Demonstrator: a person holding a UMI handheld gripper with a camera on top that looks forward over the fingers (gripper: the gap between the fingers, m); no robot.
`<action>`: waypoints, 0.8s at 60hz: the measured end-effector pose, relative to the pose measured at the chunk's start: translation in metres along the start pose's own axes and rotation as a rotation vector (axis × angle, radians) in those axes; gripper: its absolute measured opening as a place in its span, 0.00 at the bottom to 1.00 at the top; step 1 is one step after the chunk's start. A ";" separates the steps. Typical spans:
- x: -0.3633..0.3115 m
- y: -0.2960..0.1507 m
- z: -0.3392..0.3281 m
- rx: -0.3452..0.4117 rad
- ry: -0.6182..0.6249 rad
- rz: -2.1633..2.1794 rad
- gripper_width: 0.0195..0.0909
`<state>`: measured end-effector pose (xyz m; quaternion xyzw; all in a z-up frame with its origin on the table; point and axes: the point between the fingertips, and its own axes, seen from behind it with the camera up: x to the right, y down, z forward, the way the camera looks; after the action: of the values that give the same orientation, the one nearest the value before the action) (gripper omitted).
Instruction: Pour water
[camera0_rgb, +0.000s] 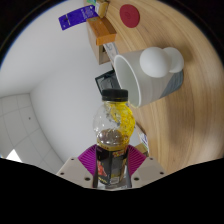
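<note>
Bottle (113, 128) handling is my current concern: I am gripping a small clear plastic bottle with a black cap (117, 96), and it is sitting between the two fingers of the gripper (110, 168). Both purple pads (100, 160) are pressing against its lower body, so the jaws are closed to roughly the bottle's width. Yellowish contents are showing through the wall; how full it is I cannot tell. I am judging the bottle as light, thin-walled and somewhat slippery, so it is likely to flex under a hard squeeze. The low hold is looking adequate, yet a tilt may be letting it pivot in the pads. Whether the cap is tight I cannot tell; it appears to be on. Just beyond the bottle, a white mug (142, 80) is lying tilted on the wooden table (180, 150), with a white round object (154, 61) at its mouth. Farther off, a red disc (130, 14) and a purple packet (77, 18) are resting.
</note>
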<state>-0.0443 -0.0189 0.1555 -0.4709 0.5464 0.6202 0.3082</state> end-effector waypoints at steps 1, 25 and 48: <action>0.001 0.000 0.000 -0.001 -0.001 0.004 0.25; -0.051 -0.005 -0.018 -0.045 0.080 -0.434 0.25; -0.163 -0.138 -0.053 0.168 0.190 -1.580 0.25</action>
<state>0.1524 -0.0194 0.2540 -0.7446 0.1202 0.1327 0.6431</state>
